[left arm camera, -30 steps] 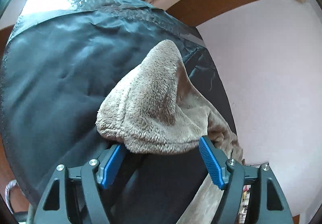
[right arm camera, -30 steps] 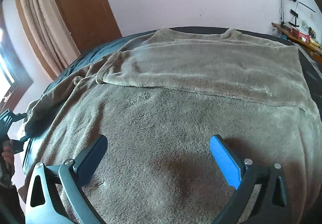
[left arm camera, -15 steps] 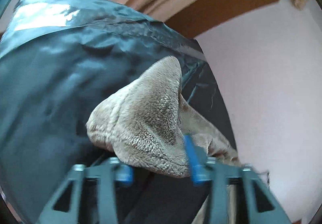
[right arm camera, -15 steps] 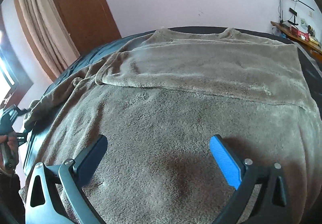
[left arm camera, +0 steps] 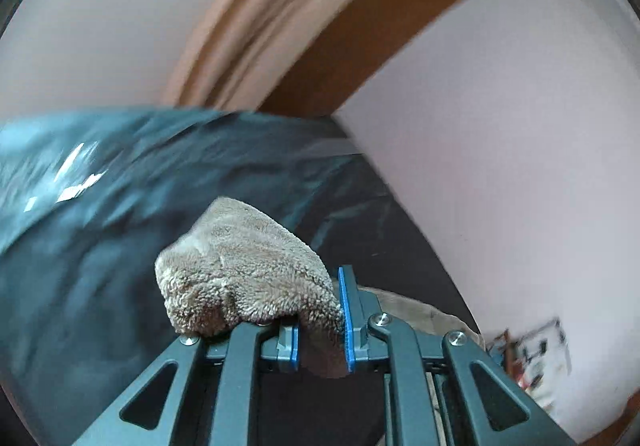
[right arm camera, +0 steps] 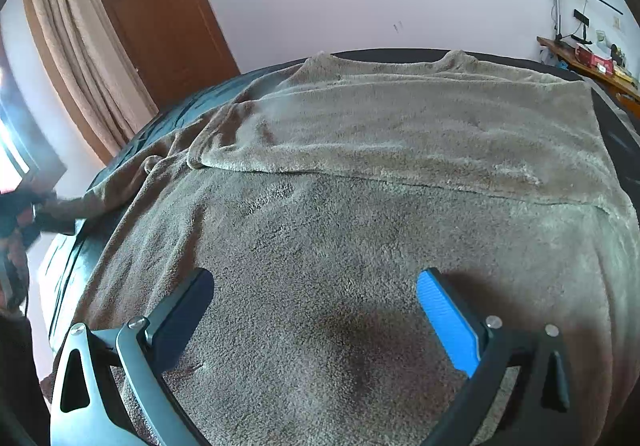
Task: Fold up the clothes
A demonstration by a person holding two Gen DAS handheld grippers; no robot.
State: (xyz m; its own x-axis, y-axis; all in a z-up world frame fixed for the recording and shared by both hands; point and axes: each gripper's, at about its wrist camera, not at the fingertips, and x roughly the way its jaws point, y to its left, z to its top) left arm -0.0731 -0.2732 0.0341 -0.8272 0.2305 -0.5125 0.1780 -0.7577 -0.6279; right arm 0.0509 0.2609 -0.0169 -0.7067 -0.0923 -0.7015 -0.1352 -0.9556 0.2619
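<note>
Left wrist view: your left gripper (left arm camera: pixel 320 330) clamps the fleece garment (left arm camera: pixel 244 278) cuff at 6 o'clock; right gripper (right arm camera: pixel 314 320) gapes, empty, above garment on bed (right arm camera: pixel 180 113). Risk: plush pile slipping free.

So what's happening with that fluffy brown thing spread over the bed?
A person is folding a fuzzy brown garment on a bed with a dark cover, a gripper tool in each hand. The left gripper has clamped one end of it. The right gripper hovers open over the spread fabric, gripping nothing.
</note>
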